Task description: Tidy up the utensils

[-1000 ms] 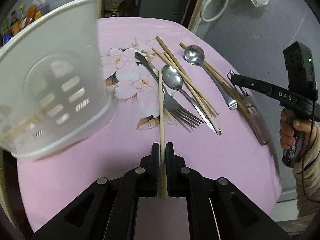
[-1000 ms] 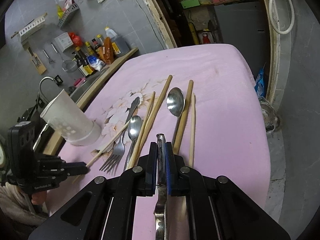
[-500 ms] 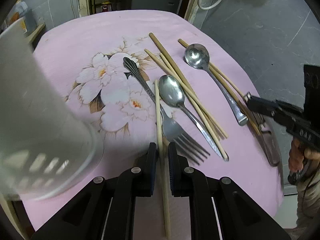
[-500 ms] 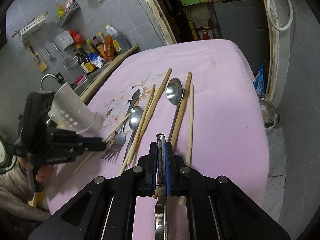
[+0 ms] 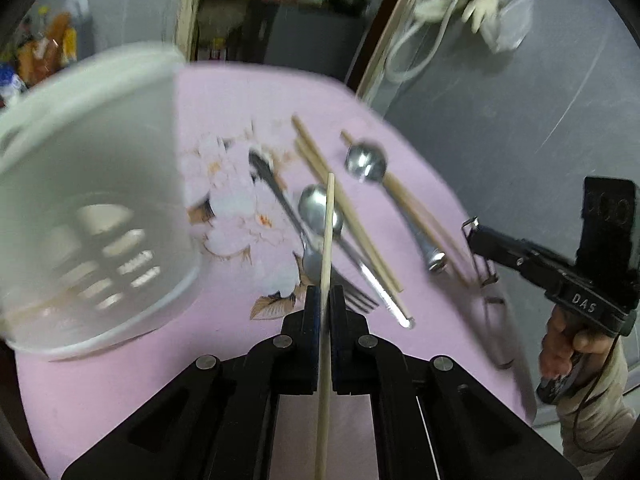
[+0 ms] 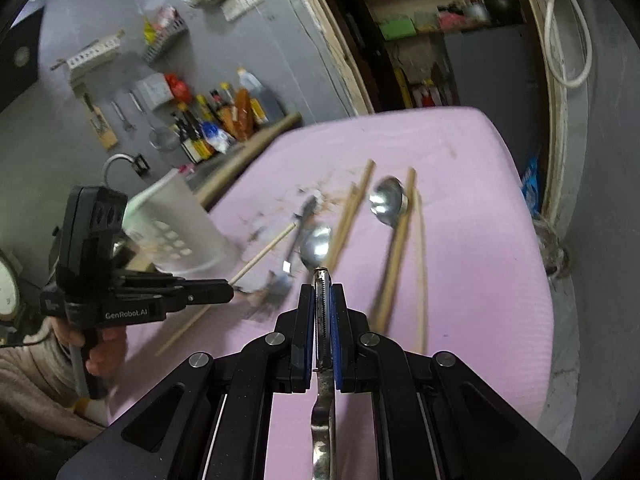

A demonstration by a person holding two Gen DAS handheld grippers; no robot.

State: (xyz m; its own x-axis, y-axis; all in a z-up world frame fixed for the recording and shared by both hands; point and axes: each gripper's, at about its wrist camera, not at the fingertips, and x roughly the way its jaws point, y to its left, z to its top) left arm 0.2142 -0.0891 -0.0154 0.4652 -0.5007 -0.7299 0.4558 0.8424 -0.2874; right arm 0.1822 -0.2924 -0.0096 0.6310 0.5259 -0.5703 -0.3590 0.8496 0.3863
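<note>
On the pink table lie a fork, two spoons and some wooden chopsticks, close together. One spoon lies just beside the fork, and the other spoon lies farther back. A white plastic holder with slots in its bottom stands on the table's left side. The left gripper has its fingers shut tight on one thin chopstick, which is lifted above the fork and the near spoon. Those fingers have just been closing on it. The right gripper has its fingers clamped on a metal peeler, held over the table's near edge.
</note>
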